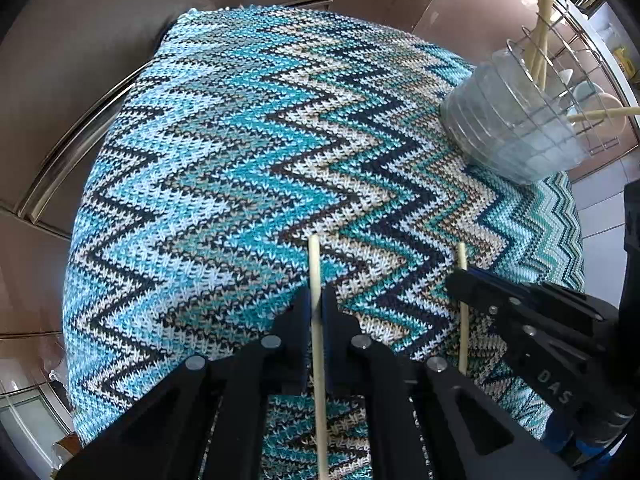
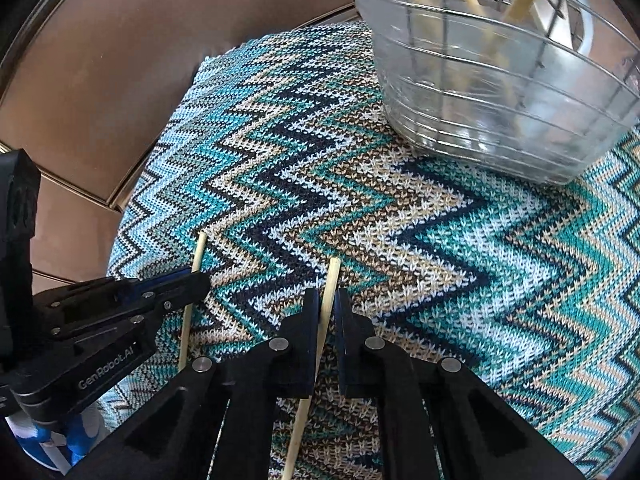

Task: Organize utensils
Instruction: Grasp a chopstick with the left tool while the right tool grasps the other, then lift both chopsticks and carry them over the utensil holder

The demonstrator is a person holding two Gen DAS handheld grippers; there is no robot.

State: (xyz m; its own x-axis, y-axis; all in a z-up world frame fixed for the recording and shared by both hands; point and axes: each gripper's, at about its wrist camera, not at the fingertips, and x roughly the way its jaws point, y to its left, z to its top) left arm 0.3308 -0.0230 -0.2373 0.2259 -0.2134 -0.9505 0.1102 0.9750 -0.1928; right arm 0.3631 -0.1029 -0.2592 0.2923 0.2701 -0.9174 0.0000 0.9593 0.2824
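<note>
Lying ahead-right, nearer the right gripper (image 2: 328, 312), is a clear ribbed glass bowl (image 2: 492, 92). One pale wooden chopstick (image 2: 326, 312) is clamped lengthwise there; another (image 1: 316, 304) is pinched by the left gripper (image 1: 318, 308) over the zigzag-knit surface (image 1: 224, 160).

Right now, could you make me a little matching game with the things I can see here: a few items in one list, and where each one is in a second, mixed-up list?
Things:
1. left gripper
2. right gripper
3. glass bowl
4. zigzag cloth

Places or states:
A. spread out flat under everything else
B. shut on the chopstick in the left wrist view
C. standing on the cloth's far right part, in front of a wire rack of chopsticks
D. shut on the other chopstick

Pairs: 1-B, 2-D, 3-C, 4-A
</note>
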